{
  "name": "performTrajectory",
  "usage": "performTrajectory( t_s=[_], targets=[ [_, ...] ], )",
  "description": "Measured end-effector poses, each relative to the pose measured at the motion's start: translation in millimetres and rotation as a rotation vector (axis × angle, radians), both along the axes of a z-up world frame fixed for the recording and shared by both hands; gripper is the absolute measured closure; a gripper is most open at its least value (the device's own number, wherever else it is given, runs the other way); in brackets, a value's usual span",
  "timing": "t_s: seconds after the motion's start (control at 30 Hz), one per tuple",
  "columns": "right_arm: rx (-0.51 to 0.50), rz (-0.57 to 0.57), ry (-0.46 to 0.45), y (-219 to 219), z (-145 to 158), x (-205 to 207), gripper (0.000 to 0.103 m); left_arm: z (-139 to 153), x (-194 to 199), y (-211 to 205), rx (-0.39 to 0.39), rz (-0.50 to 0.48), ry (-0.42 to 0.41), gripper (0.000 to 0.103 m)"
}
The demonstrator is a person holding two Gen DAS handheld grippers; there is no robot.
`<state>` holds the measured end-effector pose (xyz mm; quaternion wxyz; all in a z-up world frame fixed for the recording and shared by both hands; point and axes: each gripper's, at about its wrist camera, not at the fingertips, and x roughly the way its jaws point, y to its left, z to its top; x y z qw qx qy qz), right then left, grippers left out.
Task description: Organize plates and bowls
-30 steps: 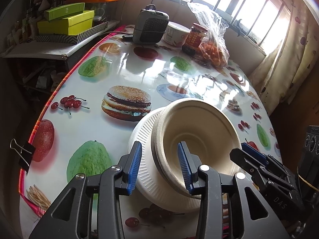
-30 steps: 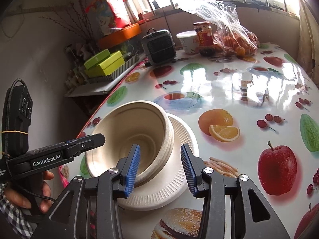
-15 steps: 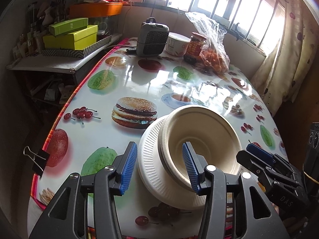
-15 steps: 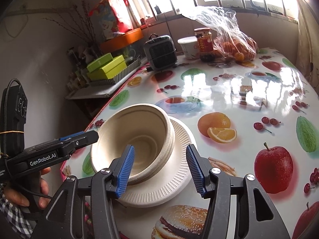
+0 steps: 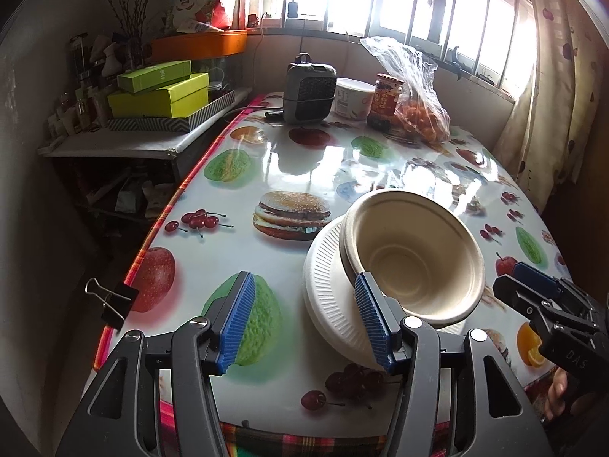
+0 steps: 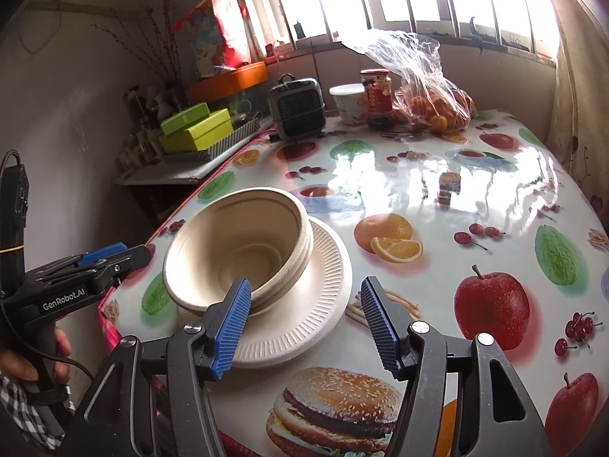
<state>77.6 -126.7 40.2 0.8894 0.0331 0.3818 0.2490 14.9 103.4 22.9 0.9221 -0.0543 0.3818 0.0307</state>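
Observation:
A stack of beige paper bowls (image 5: pixel 415 262) sits tilted on a white ribbed paper plate (image 5: pixel 327 297) near the table's front edge. It also shows in the right wrist view as bowls (image 6: pixel 243 240) on the plate (image 6: pixel 316 304). My left gripper (image 5: pixel 304 320) is open and empty, just in front of the plate's left side. My right gripper (image 6: pixel 304 323) is open and empty, above the plate's near rim. Each gripper shows in the other's view, the right (image 5: pixel 533 297) and the left (image 6: pixel 95 262).
The table (image 5: pixel 289 175) has a glossy fruit-print cloth. At its far end stand a grey heater (image 5: pixel 310 93), a white tub (image 5: pixel 352 99), a red jar (image 5: pixel 388 99) and a bag of oranges (image 5: pixel 418 114). Green boxes (image 5: pixel 160 93) sit on a side shelf. A binder clip (image 5: pixel 114 301) grips the left edge.
Both grippers have opened wider and drawn back from the bowls and plate. The bowl stack stays tilted on the plate.

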Motion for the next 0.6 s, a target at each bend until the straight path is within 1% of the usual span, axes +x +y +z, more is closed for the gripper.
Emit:
performTrajectory(
  t_s=[0.07, 0.13, 0.2, 0.27, 0.4, 0.53, 0.6],
  targets=[
    [-0.007, -0.004, -0.009, -2, -1, -4, 0.039, -2, -5, 1, 0.015, 0.002, -0.001, 0.047],
    [-0.013, -0.002, -0.018, -4, -3, -9, 0.038, -5, -9, 2, 0.011, -0.003, 0.001, 0.047],
    [-0.028, -0.001, -0.024, -5, -6, -13, 0.033, -8, -12, 3, 0.011, 0.002, 0.005, 0.047],
    [-0.038, -0.002, -0.024, -7, -9, -17, 0.032, -14, -15, 3, 0.017, 0.007, 0.011, 0.047],
    [-0.057, -0.016, -0.019, -13, -17, -23, 0.031, -25, -22, 1, 0.039, -0.001, 0.029, 0.047],
    [-0.067, -0.031, -0.021, -20, -22, -29, 0.03, -35, -28, 4, 0.036, 0.009, 0.044, 0.047],
    [-0.078, -0.029, -0.026, -22, -26, -33, 0.028, -38, -30, 3, 0.05, 0.006, 0.039, 0.047]
  ],
)
